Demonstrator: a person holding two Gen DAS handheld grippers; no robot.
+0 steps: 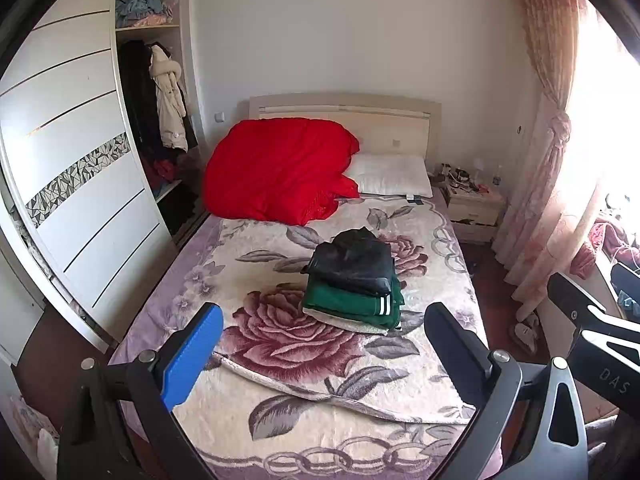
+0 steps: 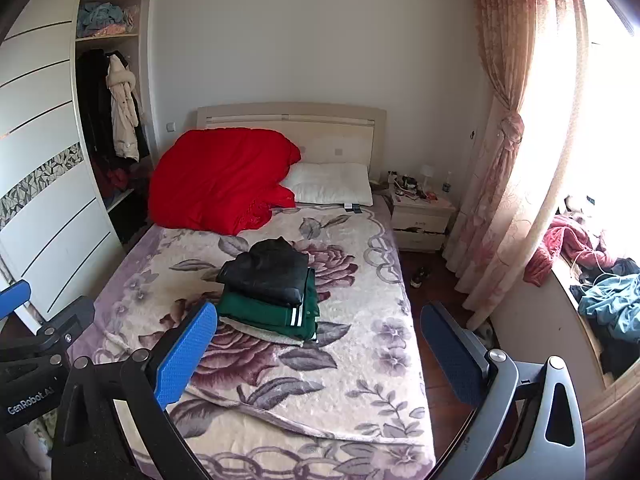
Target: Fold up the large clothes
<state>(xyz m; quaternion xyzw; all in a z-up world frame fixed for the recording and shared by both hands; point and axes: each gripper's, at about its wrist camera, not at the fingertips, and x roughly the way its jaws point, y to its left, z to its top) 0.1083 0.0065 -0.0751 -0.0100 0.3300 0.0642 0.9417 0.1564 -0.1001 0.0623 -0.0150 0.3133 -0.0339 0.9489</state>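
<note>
The location was a bedroom in a private home. A bed (image 2: 360,360) with a floral blanket and a pale headboard (image 2: 288,114) occupied the centre; a red duvet (image 2: 220,180) and a white pillow (image 2: 332,184) lay at its head. A sliding-door wardrobe (image 1: 80,160) stood open at one side, with coats hung inside and bundled clothes on its upper shelf. A cluttered nightstand (image 2: 420,216) stood beside the bed. A tied-back pink curtain (image 2: 508,128) framed a bright window.
</note>
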